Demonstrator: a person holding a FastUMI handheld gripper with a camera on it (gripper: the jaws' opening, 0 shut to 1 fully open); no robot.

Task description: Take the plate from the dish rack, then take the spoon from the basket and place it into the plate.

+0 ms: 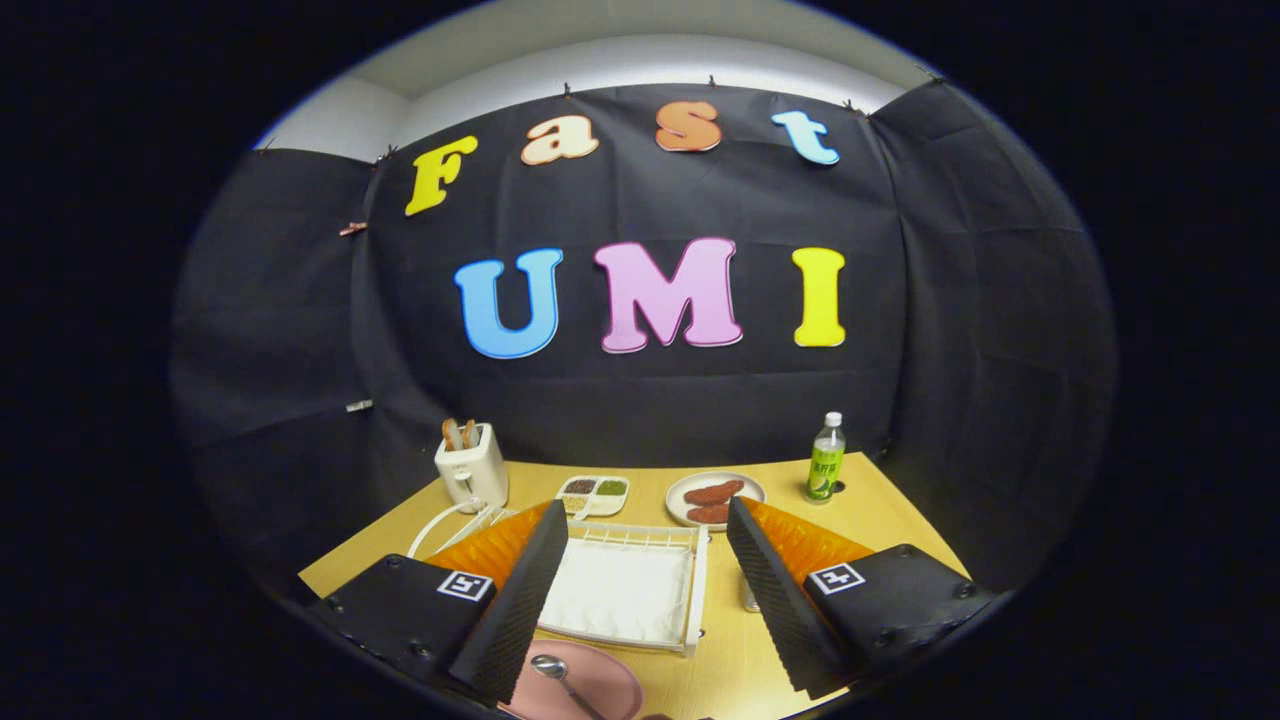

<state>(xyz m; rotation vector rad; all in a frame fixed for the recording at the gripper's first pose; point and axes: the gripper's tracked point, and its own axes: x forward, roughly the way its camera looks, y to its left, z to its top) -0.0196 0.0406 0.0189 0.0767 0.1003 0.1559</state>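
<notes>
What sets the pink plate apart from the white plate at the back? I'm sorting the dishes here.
The pink plate lies near the gripper, just below its open fingers; the white plate sits far beyond them, past the dish rack. The pink plate holds a spoon; the white plate holds reddish-brown food pieces. They differ in colour, pink against white. Both are round and lie flat on the wooden table.

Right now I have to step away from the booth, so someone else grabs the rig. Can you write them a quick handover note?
Gripper: open, holding nothing, fingers spread either side of the white dish rack.
Pink plate: out of the rack, flat on the table just in front of it, near the left finger.
Spoon: lying in the plate.
Done: plate out, spoon placed, judging by how things lie.
Left: apparently nothing; just back the gripper away.
</notes>
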